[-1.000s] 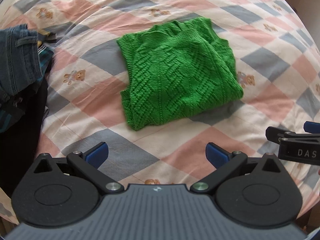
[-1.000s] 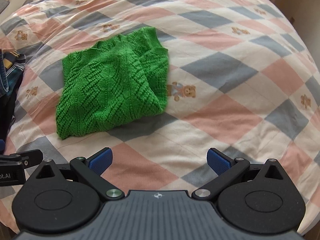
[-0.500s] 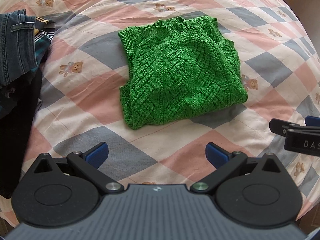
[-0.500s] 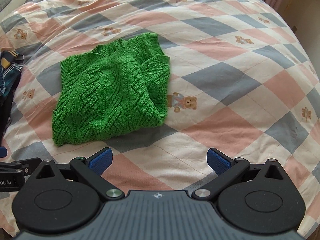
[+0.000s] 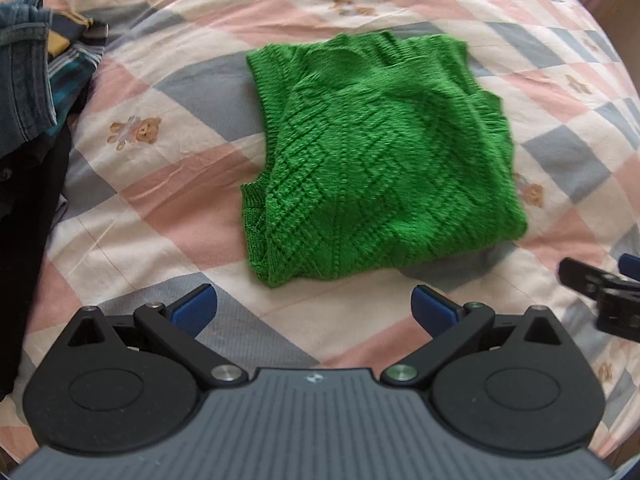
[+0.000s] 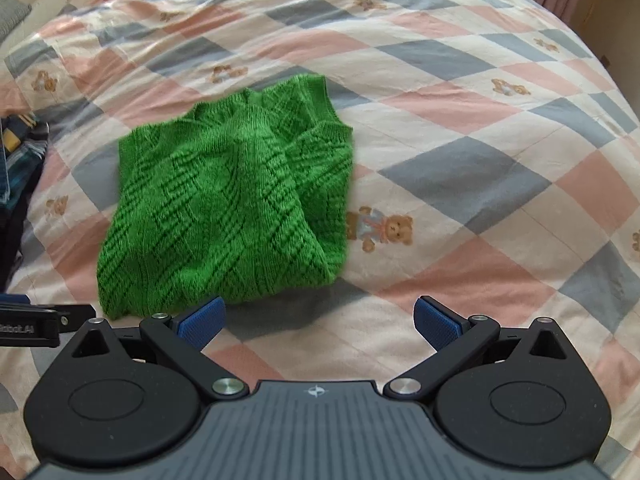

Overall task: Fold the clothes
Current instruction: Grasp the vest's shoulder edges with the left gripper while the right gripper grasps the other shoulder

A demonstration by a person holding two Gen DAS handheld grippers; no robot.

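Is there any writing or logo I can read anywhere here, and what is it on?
"...bot.AI", cut off and blurred: on the left gripper, at the right wrist view's edge.
Small emblem, no letters: on the right gripper body.
Nothing readable on the green sweater or bedspread.

Little can be read; in the right wrist view, at the lower left edge of the frame, the side of the left gripper point(image 6: 28, 326) bears pale lettering, cut off by the frame edge and blurred, that seems to end in "bot.AI", though the first letters cannot be made out; in the same view a small compass-like emblem point(image 6: 318, 391) is stamped at the top of the grey ribbed body of the near gripper, a mark with no letters; in the left wrist view a like emblem point(image 5: 314, 378) stands at the same place on that gripper's body; the black piece at the right edge of that view shows no legible lettering.
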